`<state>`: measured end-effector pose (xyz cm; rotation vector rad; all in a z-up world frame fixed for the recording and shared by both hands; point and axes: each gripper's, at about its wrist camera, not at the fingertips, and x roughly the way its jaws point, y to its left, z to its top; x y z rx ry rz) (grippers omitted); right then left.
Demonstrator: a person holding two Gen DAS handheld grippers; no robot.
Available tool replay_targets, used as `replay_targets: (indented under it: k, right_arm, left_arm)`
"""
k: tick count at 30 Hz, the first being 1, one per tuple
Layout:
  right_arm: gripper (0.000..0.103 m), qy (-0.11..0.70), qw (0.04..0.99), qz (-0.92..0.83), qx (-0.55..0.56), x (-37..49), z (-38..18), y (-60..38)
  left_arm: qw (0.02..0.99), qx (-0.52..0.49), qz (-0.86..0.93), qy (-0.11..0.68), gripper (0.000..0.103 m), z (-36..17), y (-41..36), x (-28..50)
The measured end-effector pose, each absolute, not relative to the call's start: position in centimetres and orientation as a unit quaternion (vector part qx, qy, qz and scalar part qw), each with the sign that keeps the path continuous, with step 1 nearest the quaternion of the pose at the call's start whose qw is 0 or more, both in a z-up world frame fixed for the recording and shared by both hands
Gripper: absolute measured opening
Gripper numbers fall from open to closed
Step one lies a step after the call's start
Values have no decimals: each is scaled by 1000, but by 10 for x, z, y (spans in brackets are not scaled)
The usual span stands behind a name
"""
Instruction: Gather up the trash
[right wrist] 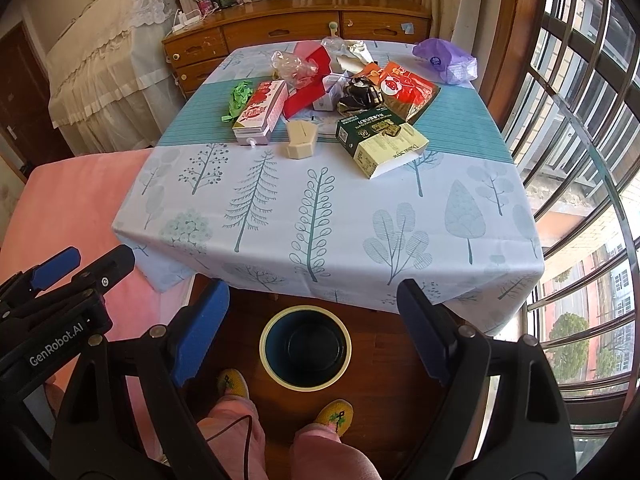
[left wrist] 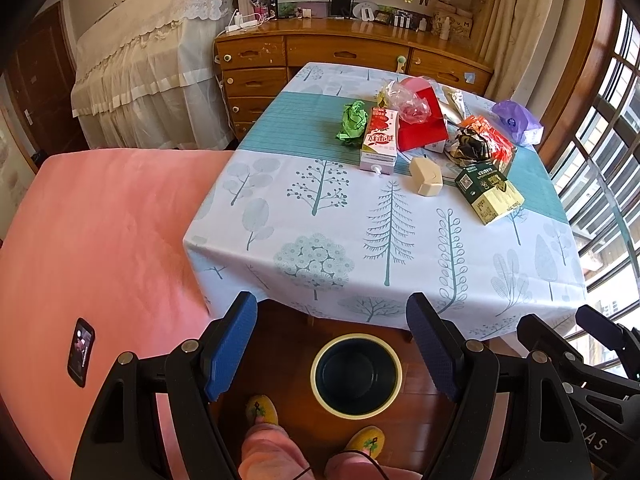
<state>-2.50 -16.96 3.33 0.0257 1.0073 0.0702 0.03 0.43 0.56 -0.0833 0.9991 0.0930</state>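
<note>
Trash lies on the far half of a table with a tree-print cloth: a pink and red carton, green crumpled paper, a red box, a beige block, a green and yellow box, an orange wrapper and a purple bag. A dark bin stands on the floor before the table. My left gripper and right gripper are open and empty, above the bin.
A pink bed lies to the left with a phone on it. A wooden dresser stands behind the table. Windows run along the right. The person's slippered feet stand by the bin.
</note>
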Motion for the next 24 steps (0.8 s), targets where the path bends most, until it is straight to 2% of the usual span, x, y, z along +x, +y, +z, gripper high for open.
replay_targets:
  k: [24]
  right_arm:
    - [84,479,877,39,15,-23,36,-165]
  left_arm:
    - [877,-40,47,476,79,7,6,0]
